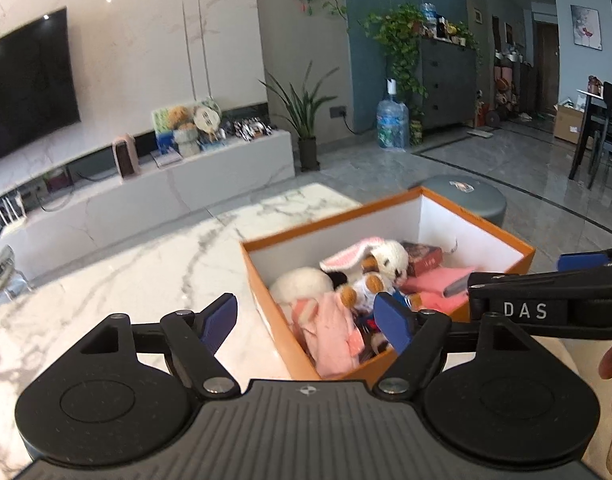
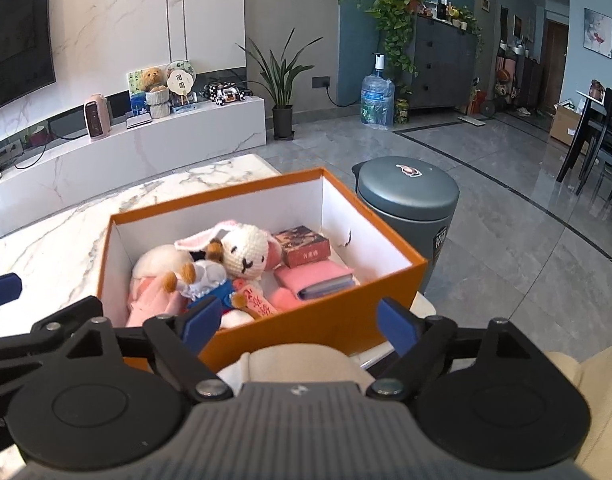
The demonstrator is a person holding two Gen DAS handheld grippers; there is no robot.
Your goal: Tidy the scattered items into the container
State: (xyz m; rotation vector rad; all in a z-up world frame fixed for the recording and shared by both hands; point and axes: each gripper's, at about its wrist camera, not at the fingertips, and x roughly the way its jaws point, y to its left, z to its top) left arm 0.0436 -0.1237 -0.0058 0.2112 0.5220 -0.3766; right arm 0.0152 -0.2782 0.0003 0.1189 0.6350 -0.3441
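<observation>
An orange box (image 2: 306, 320) with white inner walls stands on the marble table (image 1: 126, 280). Inside lie a crocheted rabbit doll (image 2: 246, 252), a white plush (image 2: 158, 260), a pink cloth (image 1: 333, 328), a pink notebook (image 2: 317, 276) and a small red-brown carton (image 2: 306, 246). My left gripper (image 1: 307, 320) hangs open over the box's near left corner, with nothing held. My right gripper (image 2: 300, 322) is open just before the box's front wall, also empty. One blue fingertip (image 1: 581, 261) of the right gripper shows at the right edge of the left wrist view.
A grey lidded bin (image 2: 405, 196) stands on the floor right behind the box. A cream cushion (image 2: 306, 364) lies under my right gripper. Farther off are a white TV console (image 2: 146, 140), a potted plant (image 2: 284, 80), a water jug (image 2: 375, 100) and dark dining chairs (image 2: 601, 148).
</observation>
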